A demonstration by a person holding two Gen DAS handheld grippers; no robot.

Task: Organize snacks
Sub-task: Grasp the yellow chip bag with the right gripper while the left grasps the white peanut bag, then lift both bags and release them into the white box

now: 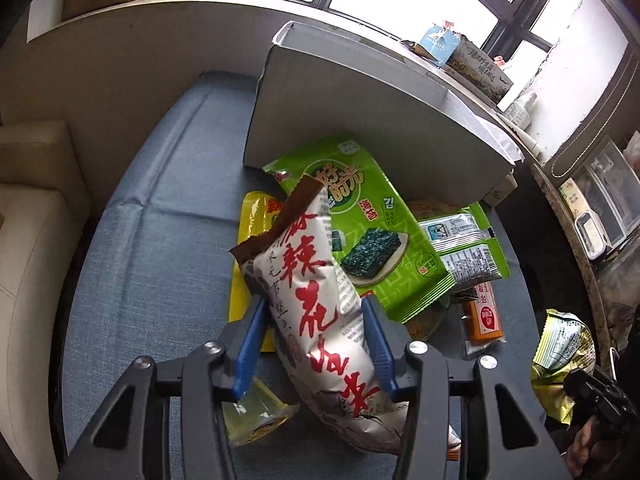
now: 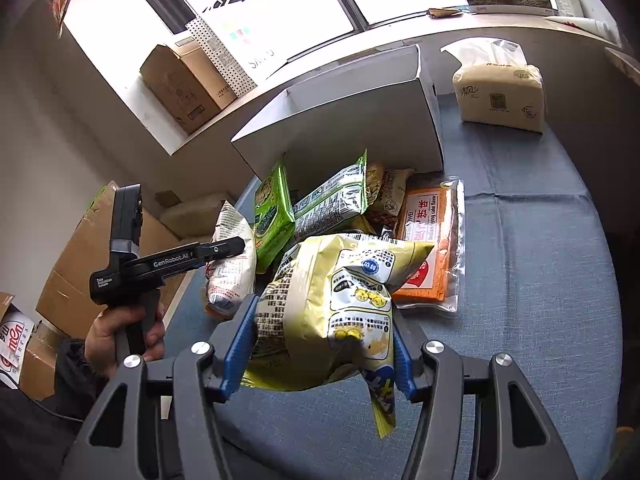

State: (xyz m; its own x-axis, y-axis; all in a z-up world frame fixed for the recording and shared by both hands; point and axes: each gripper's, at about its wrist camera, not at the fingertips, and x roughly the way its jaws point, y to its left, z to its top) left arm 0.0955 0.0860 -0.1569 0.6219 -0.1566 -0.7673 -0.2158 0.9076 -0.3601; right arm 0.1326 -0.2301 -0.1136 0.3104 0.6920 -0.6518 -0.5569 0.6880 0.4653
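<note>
Snacks lie heaped on a blue cloth-covered table (image 2: 540,260), crowded against the open front of a white cardboard box (image 2: 352,120) that stands at the far side. The left gripper (image 1: 316,344) is clamped on a white packet with red characters (image 1: 320,304); its blue pads press both flanks of the packet, which tilts up and away with its brown sealed end toward the box. Under that packet rests a yellow packet (image 1: 250,240), flat on the cloth. Just beyond, a green seaweed packet (image 1: 360,216) leans toward the box, and a second green packet with a printed white back (image 1: 460,248) lies just to its right. The right gripper (image 2: 324,344) is closed on a yellow-green puffed bag (image 2: 340,300), whose sides bulge between the blue pads while a corner hangs below them. Behind the bag an orange cake pack in clear wrap (image 2: 432,248) lies flat on the cloth, partly hidden by it. In the right wrist view a person's hand (image 2: 120,332) grips the handle of the left gripper at the table's left edge. A beige tissue pack (image 2: 500,96) stands on the cloth to the right of the box, apart from the heap.
</note>
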